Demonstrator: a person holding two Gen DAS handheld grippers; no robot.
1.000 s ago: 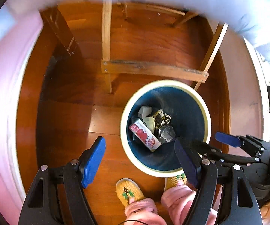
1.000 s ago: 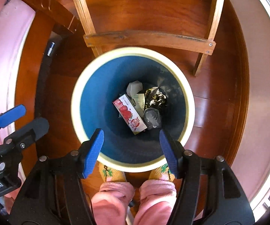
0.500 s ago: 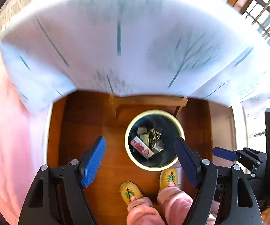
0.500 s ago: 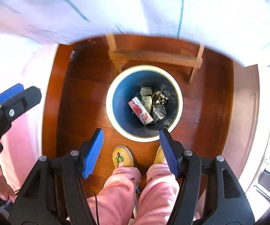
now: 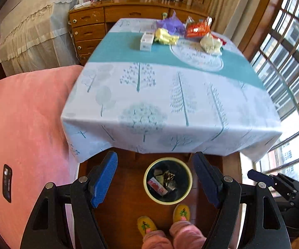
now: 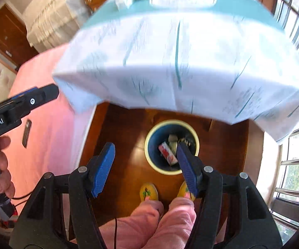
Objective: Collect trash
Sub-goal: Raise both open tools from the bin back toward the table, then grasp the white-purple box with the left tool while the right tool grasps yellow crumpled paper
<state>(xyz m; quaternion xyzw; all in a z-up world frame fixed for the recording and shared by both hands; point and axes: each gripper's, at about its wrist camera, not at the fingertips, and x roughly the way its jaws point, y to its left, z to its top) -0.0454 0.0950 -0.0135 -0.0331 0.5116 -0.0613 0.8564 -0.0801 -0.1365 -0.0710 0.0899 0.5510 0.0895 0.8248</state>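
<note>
A blue trash bin with a cream rim (image 5: 149,191) (image 6: 149,161) stands on the wood floor below the table's near edge, with a red-and-white carton (image 5: 157,186) (image 6: 167,154) and crumpled wrappers inside. My left gripper (image 5: 156,177) is open and empty, high above the bin. My right gripper (image 6: 146,167) is open and empty, also above it. On the far part of the table lie a white box (image 5: 147,41), a yellow wrapper (image 5: 166,37), a purple wrapper (image 5: 171,25), an orange-red bag (image 5: 197,28) and a pale crumpled bag (image 5: 210,43) on a glass plate (image 5: 197,59).
The table has a white and teal tree-print cloth (image 5: 170,103) (image 6: 180,51). A pink bed (image 5: 25,124) lies to the left with a dark remote (image 5: 7,183) on it. A wooden dresser (image 5: 91,29) stands behind. Windows (image 5: 290,62) run along the right. The person's slippered feet (image 5: 163,220) stand by the bin.
Both grippers have risen from just above the bin and tilted up, so the tabletop and its trash came into view. The bin looks smaller and lower. Both stayed open.
</note>
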